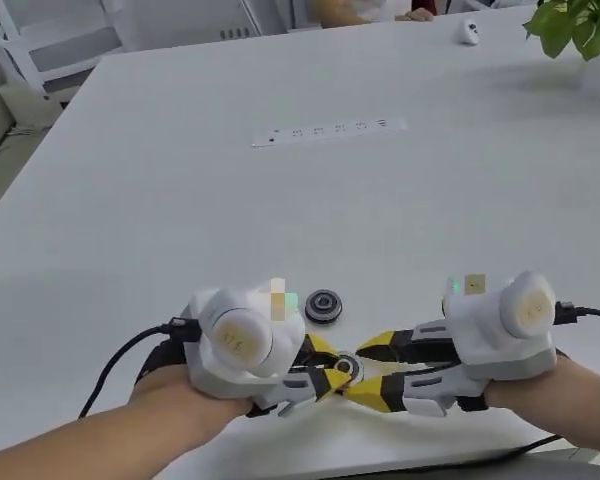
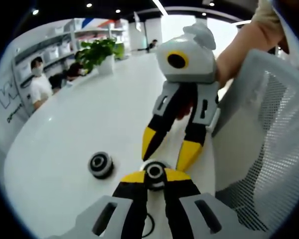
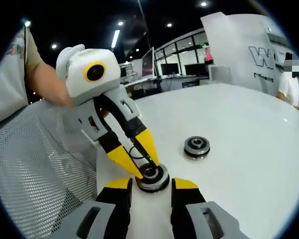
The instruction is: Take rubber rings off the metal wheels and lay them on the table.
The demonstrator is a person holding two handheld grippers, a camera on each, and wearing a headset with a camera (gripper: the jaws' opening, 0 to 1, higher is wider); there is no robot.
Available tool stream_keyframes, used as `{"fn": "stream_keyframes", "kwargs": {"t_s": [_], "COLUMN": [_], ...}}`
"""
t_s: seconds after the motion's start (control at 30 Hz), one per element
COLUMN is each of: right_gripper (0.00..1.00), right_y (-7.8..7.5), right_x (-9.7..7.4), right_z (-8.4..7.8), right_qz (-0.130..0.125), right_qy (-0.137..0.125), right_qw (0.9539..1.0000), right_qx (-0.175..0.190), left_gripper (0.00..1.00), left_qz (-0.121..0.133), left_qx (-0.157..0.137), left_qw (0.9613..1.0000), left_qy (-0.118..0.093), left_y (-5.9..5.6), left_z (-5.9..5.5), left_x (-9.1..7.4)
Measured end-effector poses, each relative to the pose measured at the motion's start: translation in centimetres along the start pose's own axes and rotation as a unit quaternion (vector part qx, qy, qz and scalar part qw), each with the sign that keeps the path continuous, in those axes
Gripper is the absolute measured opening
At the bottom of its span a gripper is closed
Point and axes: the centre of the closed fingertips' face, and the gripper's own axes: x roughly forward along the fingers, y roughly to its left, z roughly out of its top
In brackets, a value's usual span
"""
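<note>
Left hand-held gripper (image 2: 155, 177): jaws closed down onto one wheel (image 1: 345, 368), a tip on either side of it. Wheel is low at the near edge of the tabletop (image 1: 280, 200); resting or just lifted, cannot tell.
Right hand-held gripper (image 2: 168, 152): jaws apart, holding nothing, tips straddling the same wheel from the opposite side.
Ring (image 3: 152, 188): dark band looks seated on the wheel, not yet off.
Second wheel (image 1: 323, 305) lies just beyond, untouched.

Risks, as judged:
- Right tips close on metal rather than rubber: ring stays put and the wheel twists out of the left grip.
- Pull too sharp: ring snaps free and flies, or the wheel rolls off the near edge.
- The two sets of tips are crowded and may collide.
</note>
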Motion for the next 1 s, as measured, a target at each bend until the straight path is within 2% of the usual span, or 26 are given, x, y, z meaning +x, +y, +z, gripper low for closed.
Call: {"fn": "stream_keyframes", "kwargs": {"t_s": [0.1,0.43,0.6,0.73,0.9,1.0], "right_gripper": [0.26,0.19,0.11,0.04,0.02,0.0], "right_y": [0.0,-0.2,-0.3,-0.5,-0.6,-0.8], "right_x": [0.4,-0.5,-1.0,-1.2,-1.1,-1.1], "right_z": [-0.1,-0.7,-1.2,-1.3,-1.3,-1.3], "right_qz": [0.0,-0.011,-0.021,-0.025,-0.025,-0.023], "right_qy": [0.004,0.01,0.016,0.012,0.011,0.008], "right_qw": [1.0,0.9998,0.9996,0.9996,0.9995,0.9991], "right_qx": [-0.006,-0.012,-0.012,0.0,0.012,0.035], "left_gripper": [0.12,0.12,0.12,0.12,0.12,0.12], "left_qz": [0.0,0.0,0.001,0.001,0.001,0.001], "left_qx": [-0.001,-0.001,-0.003,-0.004,-0.005,-0.005], "left_qw": [1.0,1.0,1.0,1.0,1.0,1.0], "left_qy": [-0.001,-0.003,-0.005,-0.005,-0.005,-0.005], "left_y": [0.0,0.0,0.0,0.0,0.0,0.0], "left_z": [0.0,0.0,0.0,0.0,0.0,0.0], "left_x": [0.0,0.0,0.0,0.0,0.0,0.0]}}
